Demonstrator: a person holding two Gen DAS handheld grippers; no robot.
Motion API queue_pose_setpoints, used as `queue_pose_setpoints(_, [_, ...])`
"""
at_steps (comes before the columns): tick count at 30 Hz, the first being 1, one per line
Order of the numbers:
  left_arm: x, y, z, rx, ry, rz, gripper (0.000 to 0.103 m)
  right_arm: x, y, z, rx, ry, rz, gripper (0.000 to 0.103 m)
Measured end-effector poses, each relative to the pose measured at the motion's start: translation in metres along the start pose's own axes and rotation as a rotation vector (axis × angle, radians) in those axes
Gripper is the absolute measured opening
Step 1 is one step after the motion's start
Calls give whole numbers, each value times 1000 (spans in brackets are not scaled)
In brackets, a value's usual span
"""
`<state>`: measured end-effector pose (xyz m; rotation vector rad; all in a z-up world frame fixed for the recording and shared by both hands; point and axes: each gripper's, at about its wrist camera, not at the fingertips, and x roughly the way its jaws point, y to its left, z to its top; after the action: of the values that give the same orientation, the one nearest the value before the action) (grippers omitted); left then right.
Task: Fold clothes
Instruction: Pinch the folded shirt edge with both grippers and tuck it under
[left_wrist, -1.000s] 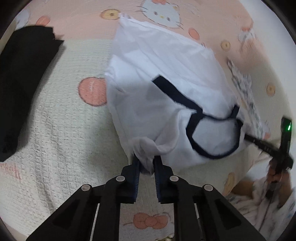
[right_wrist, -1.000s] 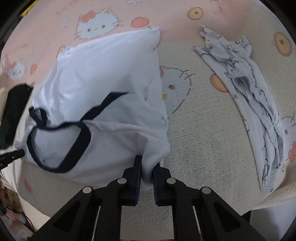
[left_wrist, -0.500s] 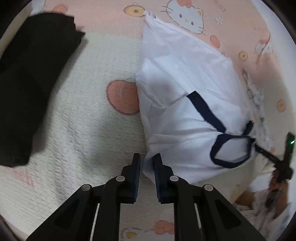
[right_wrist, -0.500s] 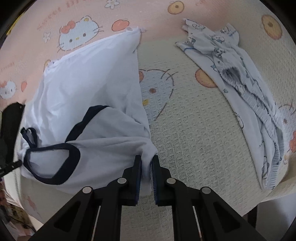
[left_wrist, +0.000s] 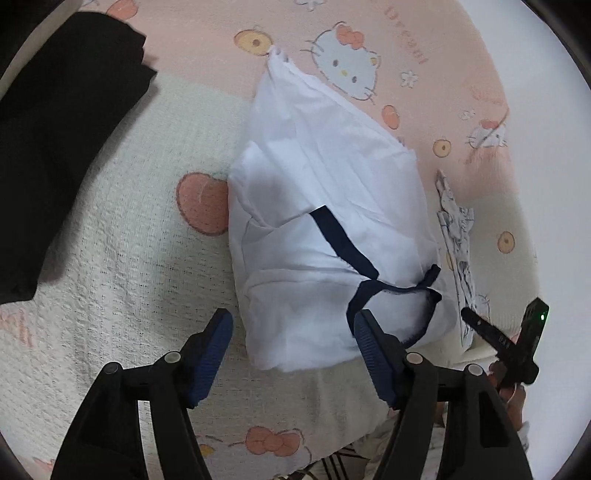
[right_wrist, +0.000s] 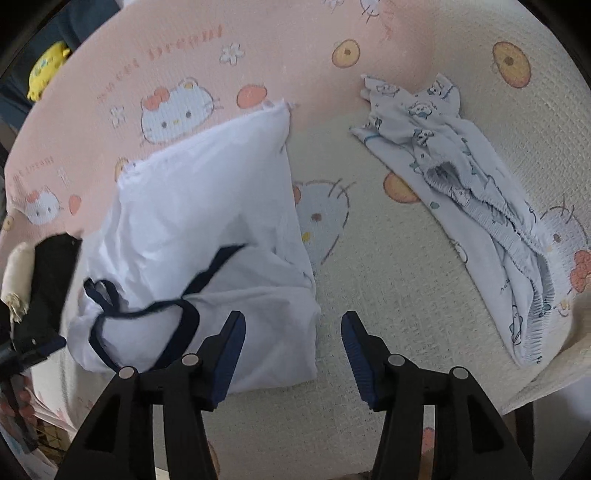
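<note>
We see the white shirt (left_wrist: 325, 236) lying folded over on itself into a long bundle, its navy-trimmed neckline (left_wrist: 391, 295) turned toward us at the near end and its far corner reaching onto the pink band of the blanket. The cloth is creased and puffed up rather than flat.

Our left claw (left_wrist: 291, 354) is spread wide with nothing between its blue pads, the shirt's near edge just ahead of it. Our right claw (right_wrist: 291, 350) is likewise wide open and empty, its left finger over the shirt's near corner.

The shirt rests on a cream and pink cartoon-cat blanket (right_wrist: 388, 280) covering the surface. A black garment (left_wrist: 55, 140) lies to the left of the shirt, and a pale printed garment (right_wrist: 480, 206) with an elastic waist lies well apart on the right.
</note>
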<state>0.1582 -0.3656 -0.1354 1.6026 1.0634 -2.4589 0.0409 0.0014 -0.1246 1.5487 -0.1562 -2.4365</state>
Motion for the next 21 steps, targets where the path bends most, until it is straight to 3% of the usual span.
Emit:
queue_pose_setpoints(4, [29, 0, 18, -23, 9, 22, 65, 12, 3, 1, -27, 38, -16, 49])
queue_pose_setpoints(5, [33, 1, 18, -20, 12, 23, 61, 16, 3, 2, -32, 49, -23, 36])
queue_pose_setpoints(6, [38, 0, 19, -7, 20, 38, 37, 19, 4, 2, -36, 60, -31, 26])
queue_pose_setpoints(7, [43, 1, 20, 1, 38, 70, 23, 23, 4, 3, -41, 70, -39, 22])
queue_pose_setpoints(9, [51, 5, 20, -8, 75, 104, 22, 29, 1, 4, -28, 83, -47, 8])
queue_pose_setpoints(18, [48, 7, 21, -13, 36, 141, 21, 26, -15, 8, 40, 44, -1, 5])
queue_pose_setpoints(21, [38, 2, 22, -22, 2, 58, 22, 24, -19, 8, 57, 32, 12, 7])
